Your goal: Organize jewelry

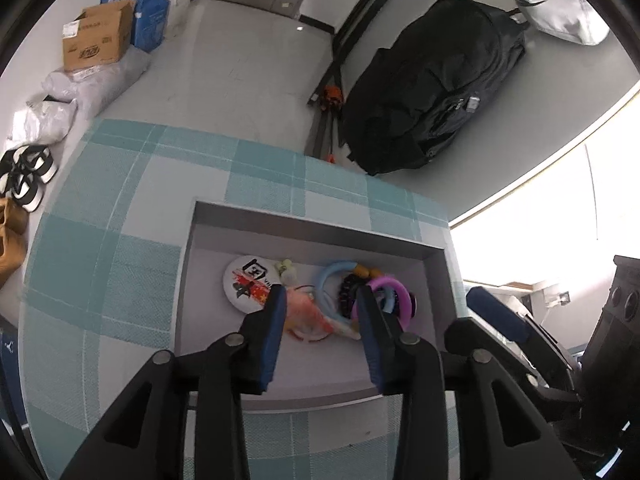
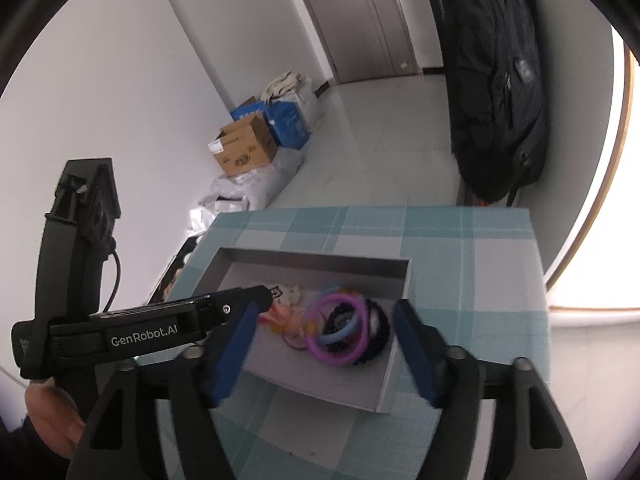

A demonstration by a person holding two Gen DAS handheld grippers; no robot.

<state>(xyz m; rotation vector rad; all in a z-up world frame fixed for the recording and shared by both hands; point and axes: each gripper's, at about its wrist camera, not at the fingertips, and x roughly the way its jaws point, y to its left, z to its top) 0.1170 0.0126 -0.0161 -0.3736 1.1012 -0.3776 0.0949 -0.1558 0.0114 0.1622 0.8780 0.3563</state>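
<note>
A grey open box (image 1: 320, 226) (image 2: 390, 380) sits on the teal checked tablecloth. Inside lie a round white badge (image 1: 246, 284), a pink-orange hair piece (image 1: 306, 314) (image 2: 282, 318), a light blue ring (image 1: 330, 276) (image 2: 340, 334), a purple ring (image 1: 402, 292) (image 2: 340, 356), a dark beaded bracelet (image 1: 346, 290) (image 2: 378, 338) and small cream beads (image 1: 285, 268). My left gripper (image 1: 322, 294) (image 2: 270, 294) is open, its tips over the hair piece. My right gripper (image 2: 324, 314) is open above the box's near side, straddling the rings.
A black backpack (image 1: 432, 92) (image 2: 496, 80) hangs by the wall beyond the table. Cardboard and blue boxes (image 1: 100, 36) (image 2: 244, 148) and white bags sit on the floor at left. Shoes (image 1: 26, 178) lie near the table's left edge.
</note>
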